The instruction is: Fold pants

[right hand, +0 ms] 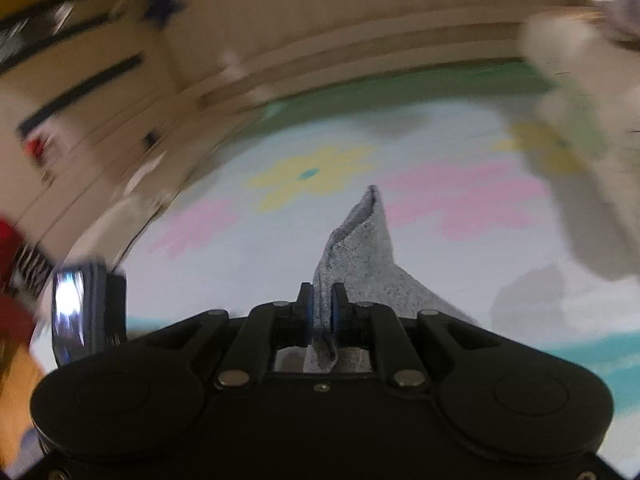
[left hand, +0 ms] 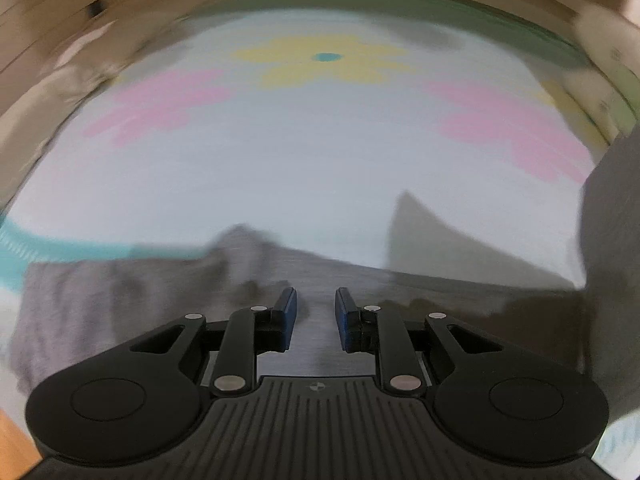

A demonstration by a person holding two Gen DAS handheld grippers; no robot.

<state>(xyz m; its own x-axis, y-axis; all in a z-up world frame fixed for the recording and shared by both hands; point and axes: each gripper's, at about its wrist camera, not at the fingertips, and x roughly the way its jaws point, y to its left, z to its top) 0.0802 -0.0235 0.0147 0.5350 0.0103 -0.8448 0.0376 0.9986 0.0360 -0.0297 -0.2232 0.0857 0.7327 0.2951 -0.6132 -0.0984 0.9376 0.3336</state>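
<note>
L gripper [left hand: 316, 318] hung over the grey pants [left hand: 120, 304], blue pads a little apart; frame blurred, so cdn't tell if cloth was pinched. Pants lay on the flowered mat [left hand: 304, 168]. R gripper [right hand: 323, 308] was clamped on a fold of the same fabric, corner sticking up. Risk: a thin pinch cd slip w/ a fast swing, dropping the fold crooked.

Both wrist cams tilt down – shared floral mat [left hand: 320, 168].
</note>
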